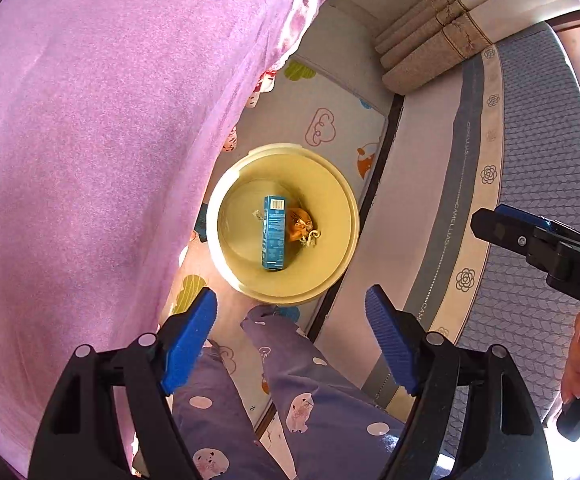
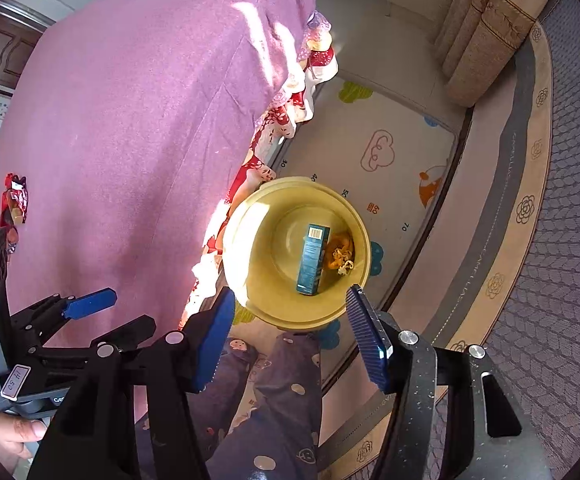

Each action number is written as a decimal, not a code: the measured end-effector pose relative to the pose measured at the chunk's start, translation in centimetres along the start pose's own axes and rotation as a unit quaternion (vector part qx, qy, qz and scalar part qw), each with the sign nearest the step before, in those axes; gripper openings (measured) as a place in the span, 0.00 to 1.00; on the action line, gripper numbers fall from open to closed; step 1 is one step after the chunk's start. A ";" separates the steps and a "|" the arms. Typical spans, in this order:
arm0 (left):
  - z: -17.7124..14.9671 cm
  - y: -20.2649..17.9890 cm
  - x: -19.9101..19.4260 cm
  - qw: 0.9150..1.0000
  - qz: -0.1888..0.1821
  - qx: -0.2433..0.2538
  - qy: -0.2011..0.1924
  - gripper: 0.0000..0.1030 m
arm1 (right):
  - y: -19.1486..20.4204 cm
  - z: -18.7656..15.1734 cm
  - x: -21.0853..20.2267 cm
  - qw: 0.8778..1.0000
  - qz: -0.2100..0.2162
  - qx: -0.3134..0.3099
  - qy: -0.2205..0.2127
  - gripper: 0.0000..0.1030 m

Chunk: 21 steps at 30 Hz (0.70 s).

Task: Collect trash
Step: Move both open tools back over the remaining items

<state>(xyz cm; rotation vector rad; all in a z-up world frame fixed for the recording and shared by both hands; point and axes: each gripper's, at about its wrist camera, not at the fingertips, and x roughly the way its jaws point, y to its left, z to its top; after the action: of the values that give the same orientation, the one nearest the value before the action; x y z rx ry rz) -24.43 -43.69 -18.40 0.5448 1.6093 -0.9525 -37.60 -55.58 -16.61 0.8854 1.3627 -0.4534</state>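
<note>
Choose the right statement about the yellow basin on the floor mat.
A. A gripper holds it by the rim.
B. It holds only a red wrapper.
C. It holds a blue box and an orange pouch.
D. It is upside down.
C: inside the yellow basin lie a blue box and, beside it, an orange pouch.

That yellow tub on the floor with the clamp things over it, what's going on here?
A person is collecting trash with a hand-held gripper in each hand. Both the left gripper and right gripper hang above the yellow basin with jaws open and empty. A blue carton and an orange pouch already lie inside. A red wrapper still sits on the purple-covered table.
</note>
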 end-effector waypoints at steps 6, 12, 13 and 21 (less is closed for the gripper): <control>-0.4 3.4 -2.7 0.999 0.006 -0.036 -0.035 0.74 | 5.0 0.7 -0.4 0.999 0.012 -0.038 -0.011 0.55; -2.5 9.2 -6.4 0.993 0.013 -0.089 -0.077 0.74 | 12.3 1.0 -0.8 0.995 0.027 -0.093 -0.019 0.55; -3.0 10.4 -7.1 0.991 0.015 -0.100 -0.084 0.74 | 13.6 1.0 -0.9 0.994 0.030 -0.104 -0.020 0.55; -7.0 20.7 -13.0 0.970 0.039 -0.193 -0.143 0.75 | 25.8 0.5 -0.5 0.980 0.063 -0.186 -0.029 0.55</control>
<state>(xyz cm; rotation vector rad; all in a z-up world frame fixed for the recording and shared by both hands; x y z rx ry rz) -9.18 -24.51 -11.75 0.1882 1.4503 -0.6045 -18.22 -40.28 -8.94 0.6383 1.2751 -0.1175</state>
